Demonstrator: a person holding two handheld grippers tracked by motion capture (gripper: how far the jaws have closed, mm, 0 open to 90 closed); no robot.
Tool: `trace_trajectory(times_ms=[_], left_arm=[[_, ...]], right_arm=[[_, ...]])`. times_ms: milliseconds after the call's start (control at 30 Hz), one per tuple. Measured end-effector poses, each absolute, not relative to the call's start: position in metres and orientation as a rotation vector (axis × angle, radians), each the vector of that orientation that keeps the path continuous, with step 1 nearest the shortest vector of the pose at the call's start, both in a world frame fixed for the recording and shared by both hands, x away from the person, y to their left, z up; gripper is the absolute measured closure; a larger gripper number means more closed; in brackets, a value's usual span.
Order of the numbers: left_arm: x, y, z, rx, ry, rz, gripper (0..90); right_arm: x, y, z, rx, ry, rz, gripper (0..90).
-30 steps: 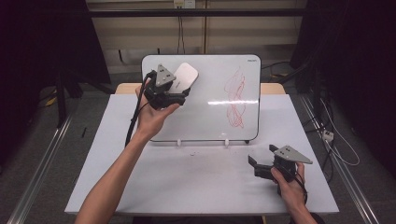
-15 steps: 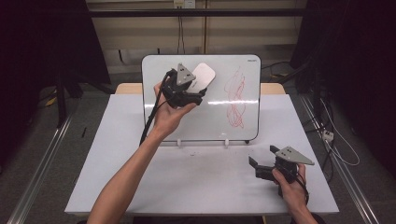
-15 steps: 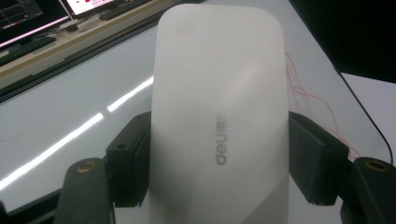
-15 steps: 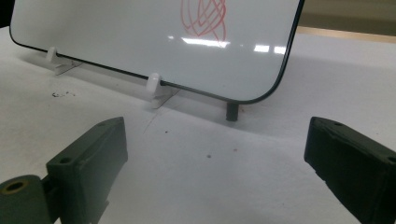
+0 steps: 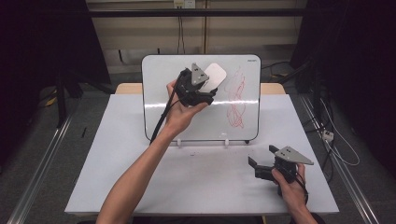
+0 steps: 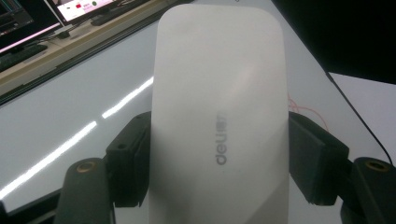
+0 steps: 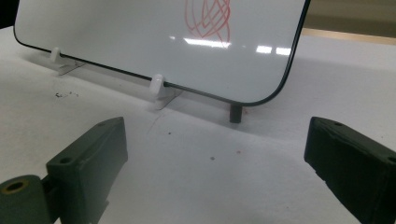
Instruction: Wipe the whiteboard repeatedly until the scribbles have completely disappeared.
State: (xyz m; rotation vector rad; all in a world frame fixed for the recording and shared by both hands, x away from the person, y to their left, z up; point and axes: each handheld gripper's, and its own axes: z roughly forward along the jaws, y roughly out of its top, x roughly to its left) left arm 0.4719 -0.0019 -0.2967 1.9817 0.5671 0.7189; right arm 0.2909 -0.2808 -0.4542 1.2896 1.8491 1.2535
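The left gripper clamps a white eraser across its width, one black pad pressed to each long side, the eraser sticking out past the fingertips. It is held against the upper middle of a tilted whiteboard, just left of a red scribble. The right gripper rests on the white table with jaws wide apart, holding nothing.

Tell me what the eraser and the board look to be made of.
Eraser: looks like smooth matte white plastic, with an even shell and printed grey logo. Whiteboard: glossy white surface, likely coated steel or melamine, judging by its sharp light streaks; thin dark rim, white clip feet that look plastic.
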Motion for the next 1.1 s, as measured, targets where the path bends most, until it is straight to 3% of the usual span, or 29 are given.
trace_trajectory(times_ms=[1100], left_arm=[[0.494,-0.053,-0.309,1.945,0.455,0.897,31.0]], right_arm=[[0.291,-0.282,-0.455,1.292,1.860,1.263,6.0]])
